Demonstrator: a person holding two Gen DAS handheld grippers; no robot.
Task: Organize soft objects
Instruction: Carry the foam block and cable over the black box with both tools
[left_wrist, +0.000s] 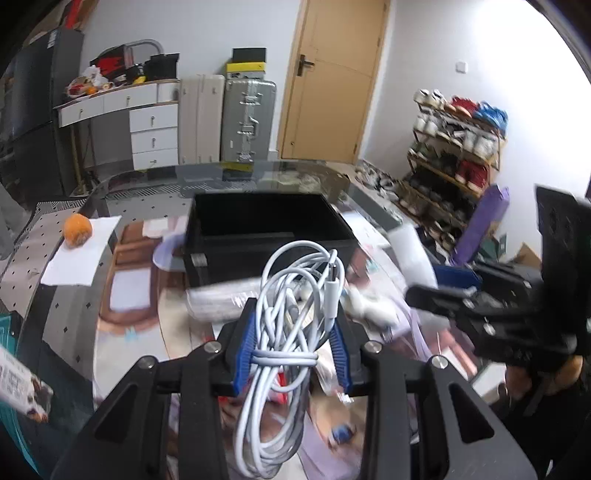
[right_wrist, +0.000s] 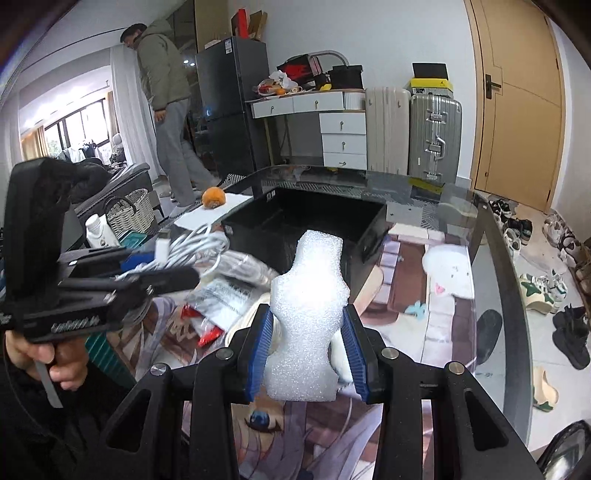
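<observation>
My left gripper (left_wrist: 291, 325) is shut on a coiled white charging cable (left_wrist: 295, 295) and holds it above the table, in front of an open black box (left_wrist: 269, 240). My right gripper (right_wrist: 308, 332) is shut on a white foam piece (right_wrist: 308, 317), also held above the table before the same black box (right_wrist: 303, 225). The right gripper shows at the right of the left wrist view (left_wrist: 436, 295) with the foam blurred. The left gripper with the cable (right_wrist: 192, 247) shows at the left of the right wrist view.
A glass table (right_wrist: 491, 258) bears a printed mat, clear plastic packets (right_wrist: 236, 291) and a white plush (left_wrist: 369, 306). An orange fruit (left_wrist: 77, 229) lies on white paper at the far left. A person (right_wrist: 166, 103) stands behind the table. Shoes lie on the floor at right.
</observation>
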